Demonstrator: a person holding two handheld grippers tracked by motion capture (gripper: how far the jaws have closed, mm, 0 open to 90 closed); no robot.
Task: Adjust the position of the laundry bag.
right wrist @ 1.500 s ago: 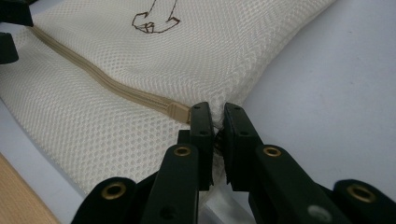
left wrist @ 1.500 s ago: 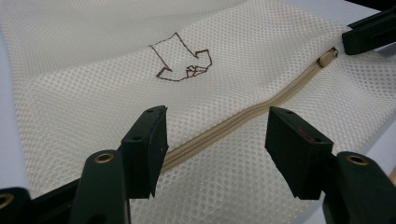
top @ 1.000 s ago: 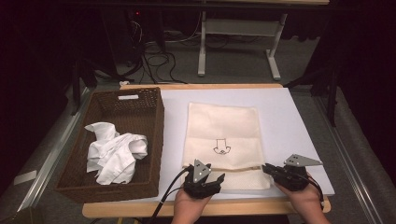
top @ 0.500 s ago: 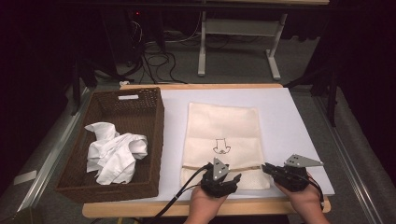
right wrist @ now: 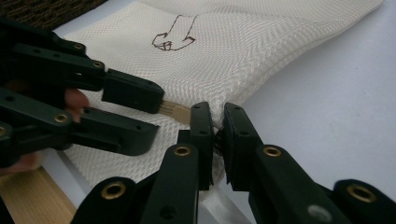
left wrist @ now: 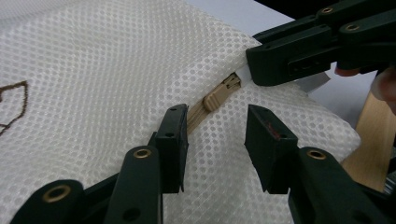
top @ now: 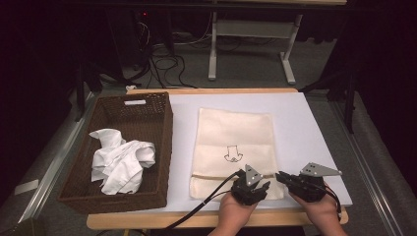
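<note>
1. Basically, cream mesh zip bag (top: 235, 147) lies flat on white table cover (top: 305, 137), near edge toward the person.
2. Light, limp, likely slippery weave; bunches if dragged.
3. Right gripper (right wrist: 217, 122) pinches bag corner by the zip end.
4. Left gripper (left wrist: 215, 140) spread, straddling tan zipper pull (left wrist: 218, 95). Grab that tab.

I see a dark room beyond my table (top: 314, 105): grey floor (top: 255, 73), tangled cables (top: 164, 56), a white desk frame (top: 251, 37).
</note>
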